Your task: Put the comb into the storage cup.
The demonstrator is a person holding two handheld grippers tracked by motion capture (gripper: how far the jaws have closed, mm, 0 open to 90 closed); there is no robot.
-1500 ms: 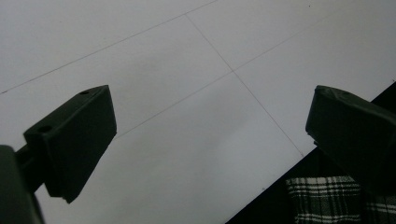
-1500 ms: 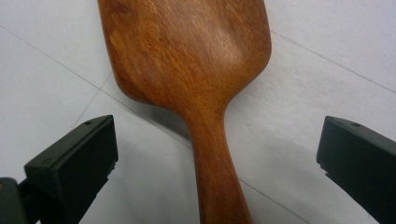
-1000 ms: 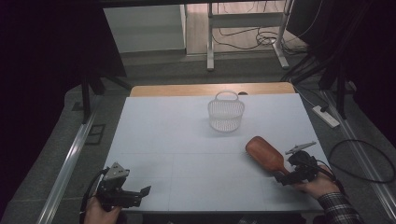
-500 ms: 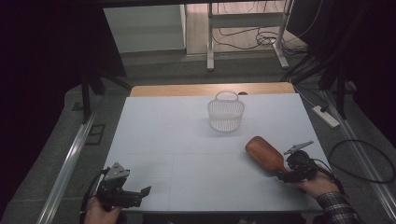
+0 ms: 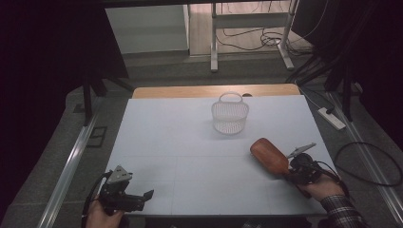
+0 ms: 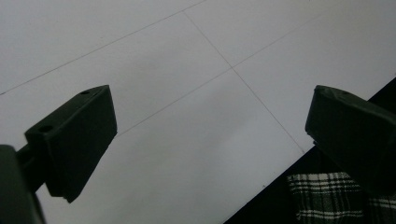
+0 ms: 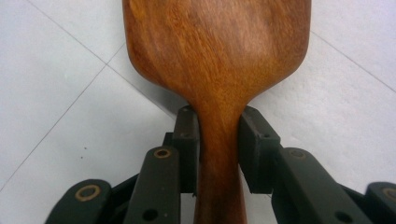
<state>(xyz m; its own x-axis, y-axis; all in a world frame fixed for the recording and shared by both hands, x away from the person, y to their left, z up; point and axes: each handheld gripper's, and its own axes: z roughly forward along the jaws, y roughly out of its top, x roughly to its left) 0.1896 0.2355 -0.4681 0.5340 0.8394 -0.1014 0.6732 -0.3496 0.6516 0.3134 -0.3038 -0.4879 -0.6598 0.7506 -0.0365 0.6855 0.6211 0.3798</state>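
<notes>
A brown wooden paddle (image 5: 268, 155) lies on the white table (image 5: 180, 142) at the right, its broad head towards the basket. My right gripper (image 5: 288, 170) grips its narrow handle. In the right gripper view both pads (image 7: 187, 140) press on the sides of the paddle (image 7: 219, 56); the jaws of the right gripper (image 7: 218, 122) have just been closing with the handle between them. My left gripper (image 5: 142, 199) rests at the near left corner of the table. In the left gripper view the left gripper (image 6: 210, 121) stands open over bare table.
A white mesh basket (image 5: 230, 114) with a handle stands upright at the far middle of the table. A plaid sleeve (image 5: 342, 213) comes in at the bottom right. A power strip (image 5: 332, 118) and cables lie on the floor to the right.
The right gripper's jaws have drawn in around the paddle's handle. Both hands and the paddle have stayed where they were.
</notes>
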